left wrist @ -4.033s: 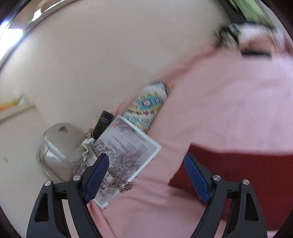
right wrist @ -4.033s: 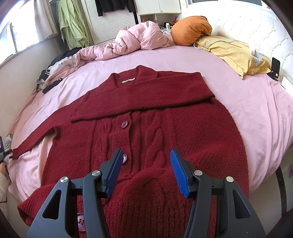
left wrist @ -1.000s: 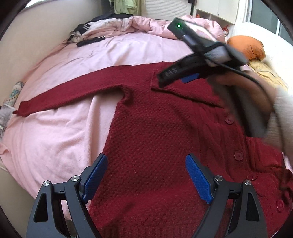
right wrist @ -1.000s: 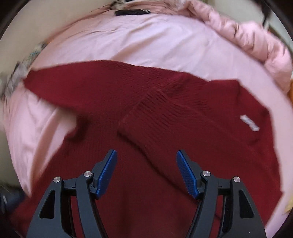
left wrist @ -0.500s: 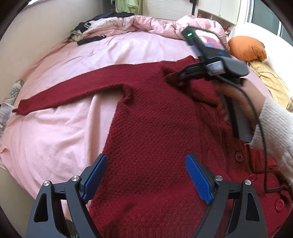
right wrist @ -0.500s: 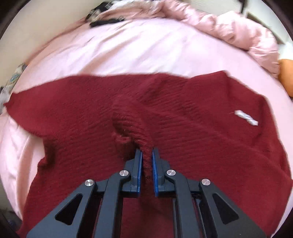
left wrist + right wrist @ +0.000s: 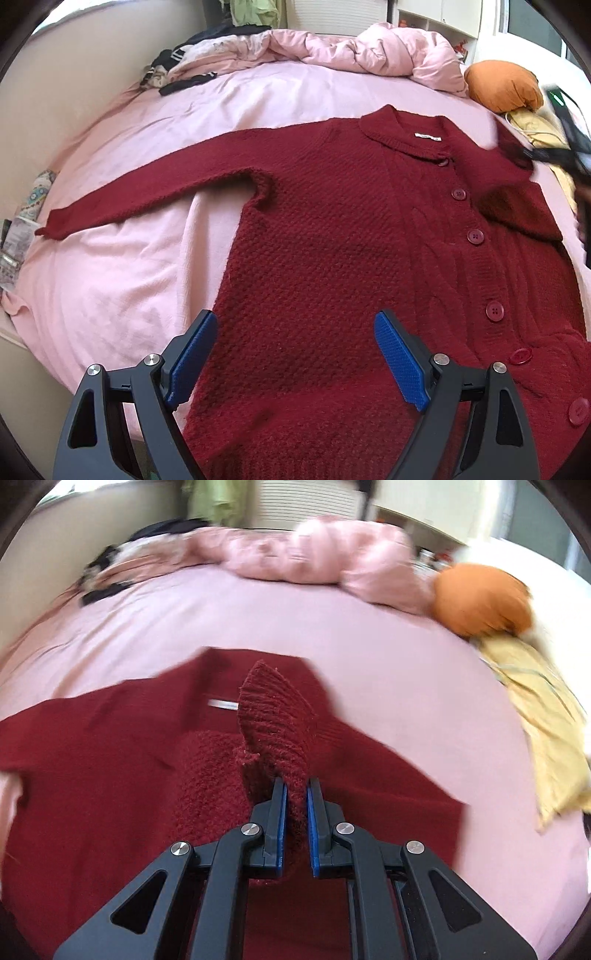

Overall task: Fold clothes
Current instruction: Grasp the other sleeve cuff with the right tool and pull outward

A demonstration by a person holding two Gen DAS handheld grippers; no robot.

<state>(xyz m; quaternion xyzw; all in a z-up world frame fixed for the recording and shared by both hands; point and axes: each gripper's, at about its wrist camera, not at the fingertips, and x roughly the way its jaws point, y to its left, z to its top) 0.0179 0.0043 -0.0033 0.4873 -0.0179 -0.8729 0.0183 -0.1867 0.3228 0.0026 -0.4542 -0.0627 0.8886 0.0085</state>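
Red knit cardigan (image 7: pixel 332 229) lies front-up, buttoned, across the pink bed sheet (image 7: pixel 122 280), one sleeve stretched toward the bed's left edge. Right gripper (image 7: pixel 294 794) pinches the other sleeve's ribbed cuff (image 7: pixel 273 709). Left gripper (image 7: pixel 295 354) hovers spread over the hem, empty. Orange pillow (image 7: pixel 502 86) near the headboard.

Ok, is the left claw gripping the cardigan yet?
No, the left claw stands wide open above the cardigan, its pads clear of the knit.
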